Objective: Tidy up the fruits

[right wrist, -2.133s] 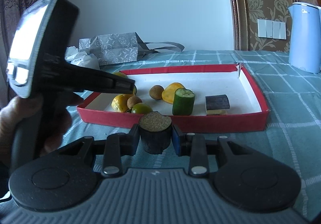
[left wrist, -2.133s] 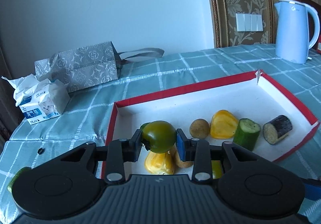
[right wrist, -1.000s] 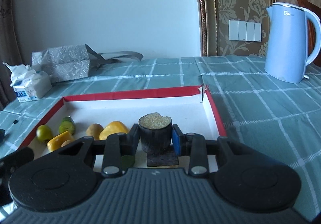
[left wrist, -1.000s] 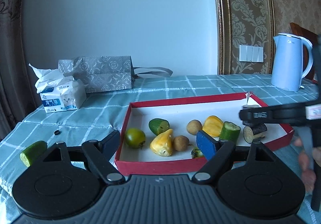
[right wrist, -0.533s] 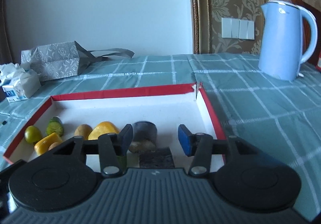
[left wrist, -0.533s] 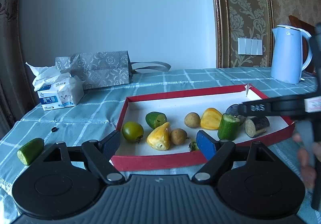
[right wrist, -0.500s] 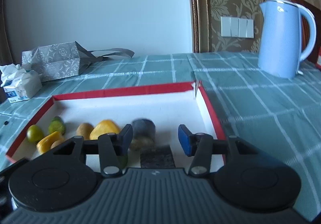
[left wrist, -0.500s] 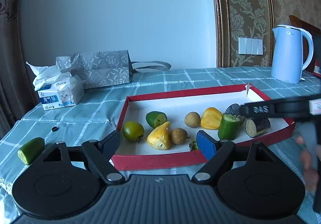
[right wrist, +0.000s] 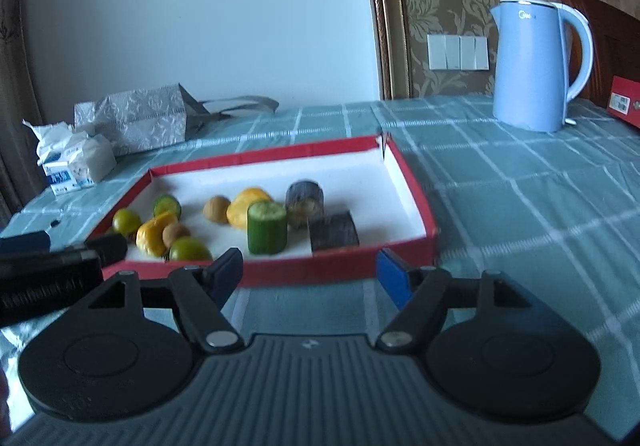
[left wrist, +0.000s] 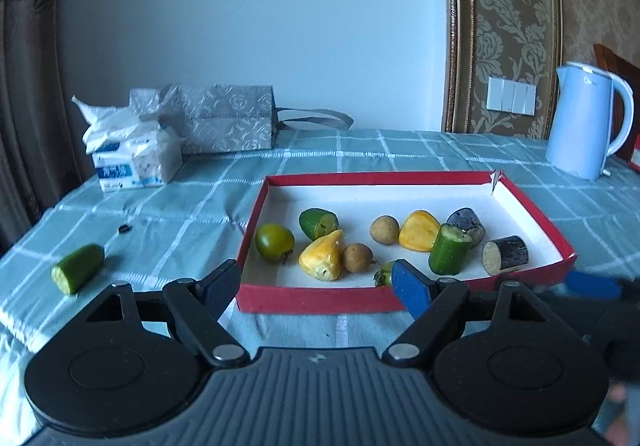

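A red tray [left wrist: 532,206] with a white floor holds several pieces: a green tomato [left wrist: 274,241], cucumber chunks [left wrist: 450,255], yellow pieces [left wrist: 322,256], brown longans [left wrist: 384,230] and two dark eggplant pieces [left wrist: 505,254]. One cucumber piece [left wrist: 77,273] lies on the cloth left of the tray. My left gripper [left wrist: 316,284] is open and empty before the tray's front wall. My right gripper [right wrist: 310,272] hangs just outside the front wall, its jaws opening with nothing between them. The eggplant piece [right wrist: 305,202] rests in the tray beyond it.
A blue kettle [right wrist: 532,62] stands at the back right. A tissue pack [left wrist: 132,158] and a grey gift bag [left wrist: 216,118] sit at the back left. A small black bit [left wrist: 124,229] lies on the checked cloth. A red box [right wrist: 626,102] shows at the right edge.
The right gripper let go of the eggplant piece in the tray, spread its jaws and drew back out over the front wall. The left gripper stayed open and hardly moved.
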The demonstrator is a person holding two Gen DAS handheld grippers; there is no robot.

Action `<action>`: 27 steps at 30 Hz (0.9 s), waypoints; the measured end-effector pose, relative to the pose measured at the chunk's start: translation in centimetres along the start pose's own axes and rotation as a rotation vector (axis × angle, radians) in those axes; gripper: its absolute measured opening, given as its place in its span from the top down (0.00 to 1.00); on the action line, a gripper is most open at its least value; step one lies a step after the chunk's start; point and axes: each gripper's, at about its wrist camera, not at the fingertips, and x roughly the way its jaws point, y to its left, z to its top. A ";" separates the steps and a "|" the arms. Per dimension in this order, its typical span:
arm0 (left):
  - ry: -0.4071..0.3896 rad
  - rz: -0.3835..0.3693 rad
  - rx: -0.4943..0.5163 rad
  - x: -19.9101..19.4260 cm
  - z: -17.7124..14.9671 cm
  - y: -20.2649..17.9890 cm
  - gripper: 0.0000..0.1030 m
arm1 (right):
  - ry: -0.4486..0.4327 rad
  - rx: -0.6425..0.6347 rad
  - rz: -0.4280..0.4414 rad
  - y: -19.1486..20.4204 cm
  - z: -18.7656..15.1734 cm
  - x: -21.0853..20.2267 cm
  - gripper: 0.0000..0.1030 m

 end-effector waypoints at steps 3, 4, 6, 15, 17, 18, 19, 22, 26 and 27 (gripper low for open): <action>-0.008 0.011 -0.022 -0.8 0.0 0.3 0.19 | 0.015 -0.006 -0.001 0.6 -0.6 -0.2 0.30; -0.013 0.018 -0.018 -1.0 0.0 0.3 0.19 | 0.017 -0.006 -0.001 0.8 -0.7 -0.3 0.30; -0.018 0.028 -0.006 -1.3 -0.1 0.2 0.19 | 0.025 -0.012 -0.001 1.2 -0.9 -0.3 0.30; -0.040 0.028 -0.002 -2.6 0.0 0.0 0.19 | 0.033 -0.021 -0.003 2.8 -1.2 -0.8 0.28; -0.046 0.027 0.001 -2.7 0.0 0.0 0.19 | 0.028 -0.031 -0.001 3.3 -1.3 -0.9 0.24; -0.048 0.027 0.002 -2.8 0.1 -0.1 0.19 | 0.026 -0.034 -0.001 3.5 -1.3 -0.9 0.23; -0.047 0.023 0.005 -2.8 0.1 -0.1 0.19 | 0.025 -0.036 -0.001 3.5 -1.3 -0.9 0.23; -0.044 0.010 0.009 -2.9 0.2 -0.2 0.19 | 0.025 -0.040 0.005 3.8 -1.4 -1.0 0.23; -0.046 0.015 0.026 -3.0 0.3 -0.7 0.19 | 0.020 -0.040 0.006 4.1 -1.3 -1.1 0.23; -0.049 0.018 0.033 -3.1 0.3 -0.8 0.19 | 0.020 -0.040 0.006 4.1 -1.3 -1.1 0.23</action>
